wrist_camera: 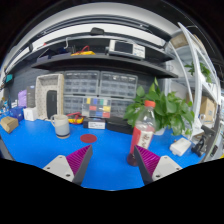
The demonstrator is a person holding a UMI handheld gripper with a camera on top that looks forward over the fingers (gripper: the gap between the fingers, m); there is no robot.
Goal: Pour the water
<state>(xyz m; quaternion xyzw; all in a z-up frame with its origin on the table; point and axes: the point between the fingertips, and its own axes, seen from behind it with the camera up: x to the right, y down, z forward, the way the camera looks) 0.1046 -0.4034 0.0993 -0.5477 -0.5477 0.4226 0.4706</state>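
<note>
A clear plastic bottle (144, 126) with a red cap and red label stands upright on the blue table (105, 160), just ahead of my right finger. My gripper (112, 163) is open, with only bare table between its magenta pads (73, 160). A white mug (61, 125) stands beyond my left finger, farther back. A small red disc (88, 138) lies flat on the table between the mug and the bottle.
A green leafy plant (165, 108) stands behind the bottle. A white crumpled object (179, 146) lies to the bottle's right. Shelving with drawer bins (95, 95) runs along the back. Small boxes (10, 123) sit at the far left.
</note>
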